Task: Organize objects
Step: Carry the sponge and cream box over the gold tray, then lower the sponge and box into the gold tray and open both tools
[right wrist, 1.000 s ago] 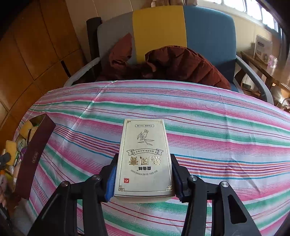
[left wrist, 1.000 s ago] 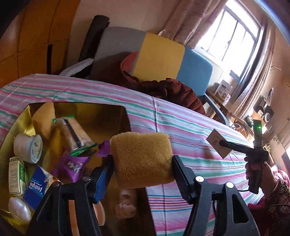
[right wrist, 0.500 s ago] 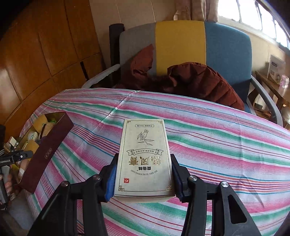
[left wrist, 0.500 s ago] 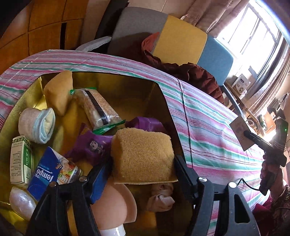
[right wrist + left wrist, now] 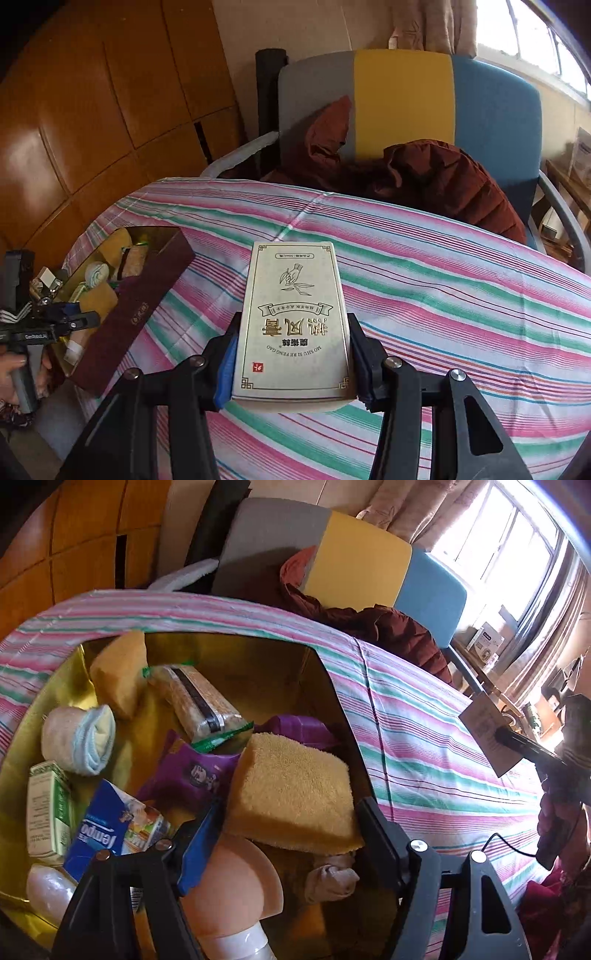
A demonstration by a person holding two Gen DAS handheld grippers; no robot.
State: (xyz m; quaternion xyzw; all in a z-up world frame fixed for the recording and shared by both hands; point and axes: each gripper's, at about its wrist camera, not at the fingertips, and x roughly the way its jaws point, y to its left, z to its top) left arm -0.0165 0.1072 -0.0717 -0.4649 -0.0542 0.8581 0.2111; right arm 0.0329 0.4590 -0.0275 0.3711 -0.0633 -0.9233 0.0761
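Item: yellow sponge [image 5: 291,794], carried over the past second from above the striped tablecloth [image 5: 424,738] to a position low inside the gold-lined box [image 5: 55,686], over the purple packet [image 5: 192,775] and pink bottle [image 5: 236,882]; release into the box is judged imminent. It is seen between the jaws of the left gripper [image 5: 291,834], which are closed against its two sides. Second item: cream carton [image 5: 293,317], unchanged, clamped between the right gripper [image 5: 293,365] jaws above the cloth, well apart from the box.
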